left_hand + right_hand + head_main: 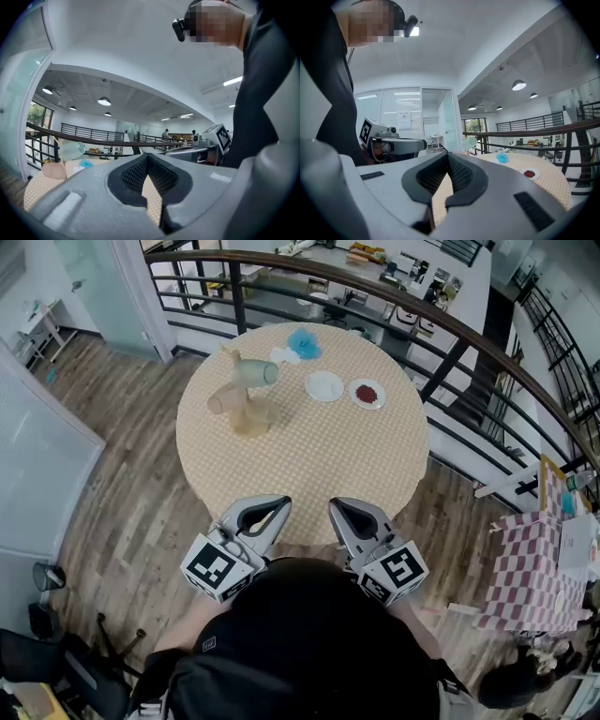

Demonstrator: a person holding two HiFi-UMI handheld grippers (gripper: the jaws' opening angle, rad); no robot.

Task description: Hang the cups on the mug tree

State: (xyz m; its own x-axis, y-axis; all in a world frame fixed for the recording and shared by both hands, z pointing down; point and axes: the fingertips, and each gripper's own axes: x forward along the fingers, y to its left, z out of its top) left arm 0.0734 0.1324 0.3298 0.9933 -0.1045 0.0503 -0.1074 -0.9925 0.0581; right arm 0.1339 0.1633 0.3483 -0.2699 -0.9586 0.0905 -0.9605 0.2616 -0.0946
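Holding level at the near rim of the round beige-checked worktop [309,465], the left hand-held gripper [277,506] has its jaws together and empty. The right hand-held gripper [339,509], just beside it, is likewise closed and empty. Well ahead of the left hand-held gripper stands the wooden mug tree [249,418], carrying a beige-pink cup [225,399] and, higher, a pale green translucent cup [256,372]. Ahead of the right hand-held gripper lie a white plate [324,386] and a red-filled white plate [367,394].
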